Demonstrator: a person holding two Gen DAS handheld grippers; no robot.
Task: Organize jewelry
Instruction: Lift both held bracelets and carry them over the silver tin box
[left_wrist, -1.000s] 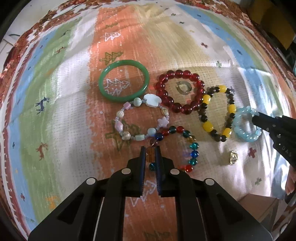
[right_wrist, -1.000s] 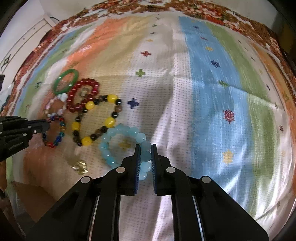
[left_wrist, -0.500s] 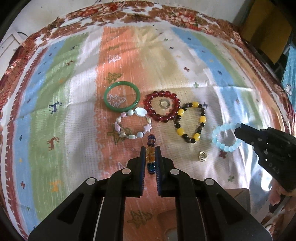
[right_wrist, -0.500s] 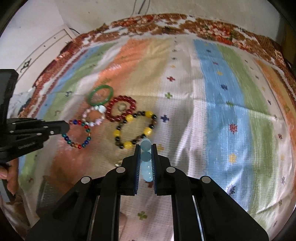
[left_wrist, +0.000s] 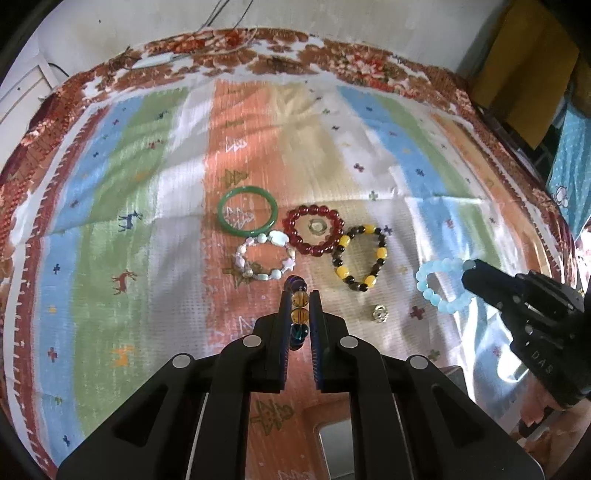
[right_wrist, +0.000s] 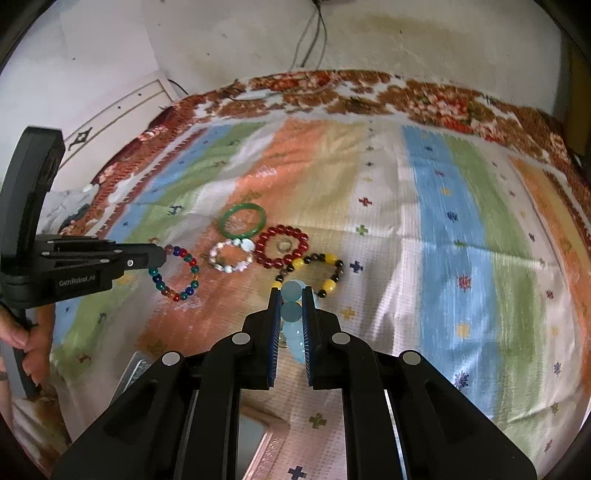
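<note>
Nearest the left wrist camera, the left gripper (left_wrist: 300, 306) had its fingers closed on the multicoloured bead bracelet (right_wrist: 176, 271), which hung clear of the striped cloth (left_wrist: 147, 229), just in front of the pale shell bracelet (left_wrist: 264, 258). The right gripper (right_wrist: 291, 308) had its fingers clamped on the light blue bead bracelet (left_wrist: 441, 284), hanging to the right of the shell bracelet and past the yellow-and-black one (left_wrist: 360, 258).

Below both grippers, at the cloth's near edge, sat what looked like a pink tray or box (right_wrist: 258, 439); I judged it the likely place for the pieces. To do this step well, each bracelet should be carried low and steady so the loops do not swing, then released only once over the container, one hand at a time.

A small silver ring (left_wrist: 380, 314) lay in front of the yellow-and-black bracelet. Behind the shell bracelet lay the dark red bracelet (left_wrist: 314, 230), with a clear ring (left_wrist: 317, 227) inside it, and the green bangle (left_wrist: 247, 211).

The left gripper's side read "GenRobot.AI"; the right gripper showed only "DAS".
</note>
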